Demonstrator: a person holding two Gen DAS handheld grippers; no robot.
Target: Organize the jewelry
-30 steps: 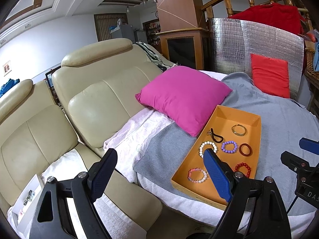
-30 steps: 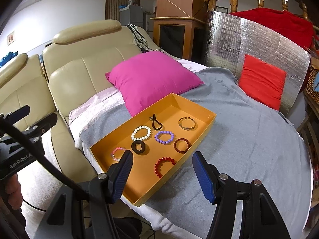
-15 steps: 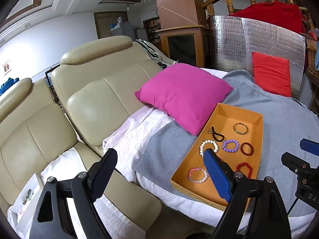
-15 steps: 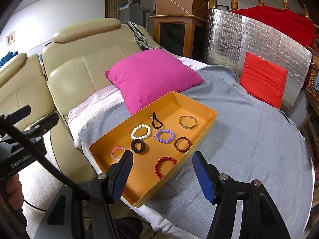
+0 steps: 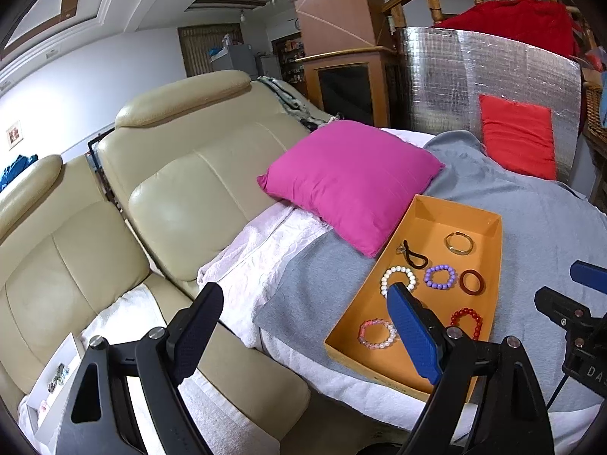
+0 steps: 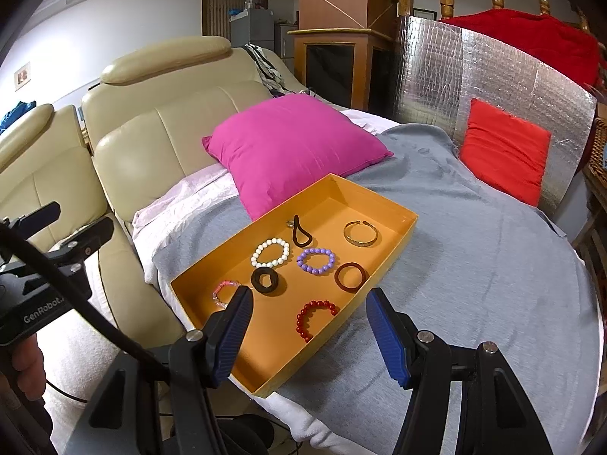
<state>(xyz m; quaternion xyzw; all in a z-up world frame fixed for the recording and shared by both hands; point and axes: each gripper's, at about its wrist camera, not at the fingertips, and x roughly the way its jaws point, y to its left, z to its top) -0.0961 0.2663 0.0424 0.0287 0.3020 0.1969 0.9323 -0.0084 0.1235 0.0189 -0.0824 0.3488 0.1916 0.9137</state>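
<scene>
An orange tray (image 6: pixel 394 258) (image 5: pixel 493 261) lies on a grey blanket and holds several bracelets: a white bead one (image 6: pixel 270 253), a purple bead one (image 6: pixel 315 260), a red bead one (image 6: pixel 315 318), a pink one (image 6: pixel 224 292), a dark red ring (image 6: pixel 349 276), a gold bangle (image 6: pixel 360 233), a black scrunchie (image 6: pixel 264 280) and a black loop (image 6: pixel 301 232). My right gripper (image 6: pixel 307 337) is open and empty, just in front of the tray. My left gripper (image 5: pixel 303 333) is open and empty, left of the tray over the sofa edge.
A magenta pillow (image 6: pixel 292 148) lies behind the tray. A cream leather sofa (image 5: pixel 182 197) stands to the left. A red cushion (image 6: pixel 504 151) leans on a silver foil panel (image 6: pixel 493 76). A small white box (image 5: pixel 57 383) with trinkets sits at the lower left.
Both grippers have drifted slightly; the tray and pillow sit a little higher in the views. The jaws stay open and the jewelry has not moved.
</scene>
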